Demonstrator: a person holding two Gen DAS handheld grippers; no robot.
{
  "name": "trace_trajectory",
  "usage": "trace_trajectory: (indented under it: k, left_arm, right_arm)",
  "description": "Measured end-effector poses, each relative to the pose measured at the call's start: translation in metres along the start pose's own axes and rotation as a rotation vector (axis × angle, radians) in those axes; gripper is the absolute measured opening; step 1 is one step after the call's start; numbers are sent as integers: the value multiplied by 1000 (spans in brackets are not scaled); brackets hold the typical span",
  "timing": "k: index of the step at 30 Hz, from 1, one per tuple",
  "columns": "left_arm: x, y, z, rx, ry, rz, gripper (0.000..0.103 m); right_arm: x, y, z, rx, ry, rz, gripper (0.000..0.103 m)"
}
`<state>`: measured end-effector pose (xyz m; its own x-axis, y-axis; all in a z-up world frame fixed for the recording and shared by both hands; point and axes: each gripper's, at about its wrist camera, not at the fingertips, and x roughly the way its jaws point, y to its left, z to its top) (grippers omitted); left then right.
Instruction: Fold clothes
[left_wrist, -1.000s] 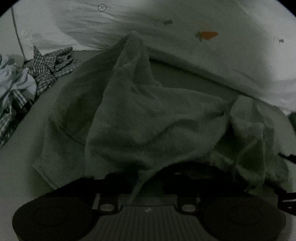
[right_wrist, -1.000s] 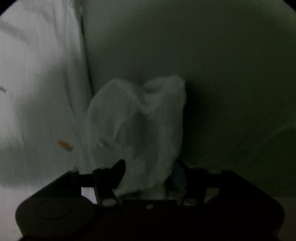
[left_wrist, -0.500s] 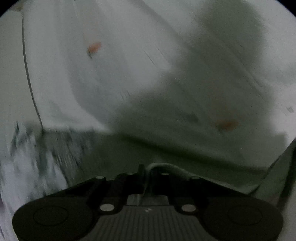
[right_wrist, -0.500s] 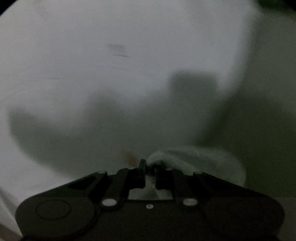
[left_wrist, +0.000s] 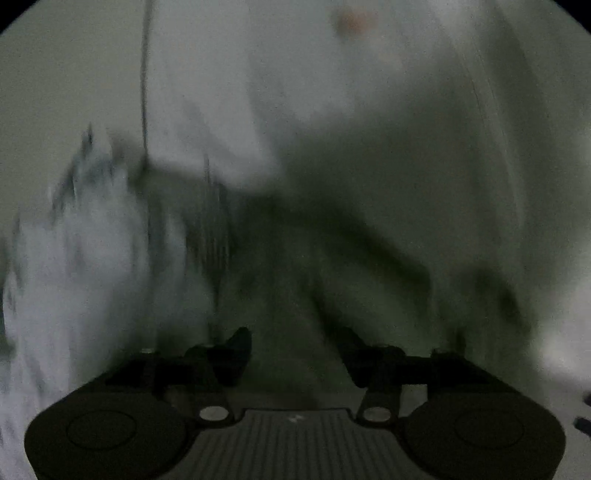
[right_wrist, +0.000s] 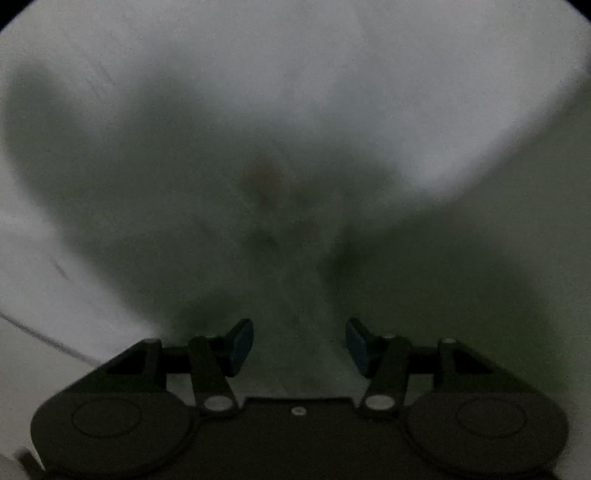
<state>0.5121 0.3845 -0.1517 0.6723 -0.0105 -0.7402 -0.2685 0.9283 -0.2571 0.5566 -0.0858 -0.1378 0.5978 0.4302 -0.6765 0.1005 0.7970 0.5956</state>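
Pale blurred cloth (left_wrist: 85, 266) left of the left gripper (left_wrist: 295, 347); both it and right gripper (right_wrist: 299, 343) opening, nothing between fingers—hasty regrasp may miss.

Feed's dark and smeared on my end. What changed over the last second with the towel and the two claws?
Both claws let go. A second ago each pinched the pale fluffy towel, lifted and bunched; half a second ago both were clamped on an edge. Now the left claw and right claw are opening with nothing between the fingers, and the towel is not clearly visible. Unchanged: the white carrot-print sheet behind.
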Motion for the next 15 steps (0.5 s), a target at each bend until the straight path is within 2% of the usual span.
trace_trajectory:
  k: [3, 5, 8, 10, 11, 12, 13, 14, 15]
  left_arm:
    - [2, 4, -50, 27, 117, -62, 65]
    - [4, 4, -70, 26, 142, -111, 73]
    - [9, -9, -89, 67, 160, -140, 78]
    - [10, -19, -95, 97, 110, -105, 77]
    - [12, -20, -96, 91, 96, -84, 73]
    - [12, -19, -95, 75, 85, -65, 49]
    - [13, -18, -94, 59, 75, -45, 10]
    - [11, -17, -94, 33, 66, -39, 7]
    - [4, -18, -93, 7, 51, -49, 6]
  right_arm:
    - [-3, -25, -54, 61, 107, -75, 57]
    - [-28, -44, -94, 68, 134, -91, 60]
    - [-31, -43, -104, 17, 163, -79, 77]
    - [-14, -31, -101, -68, 198, -70, 78]
    - [-8, -27, -104, -110, 206, -81, 74]
    - [-5, -23, -108, -152, 213, -96, 60]
    - [-2, -26, -110, -170, 221, -85, 46]
    - [-7, -35, -110, -149, 224, -38, 13]
    - [-15, -41, -109, -111, 212, -3, 10]
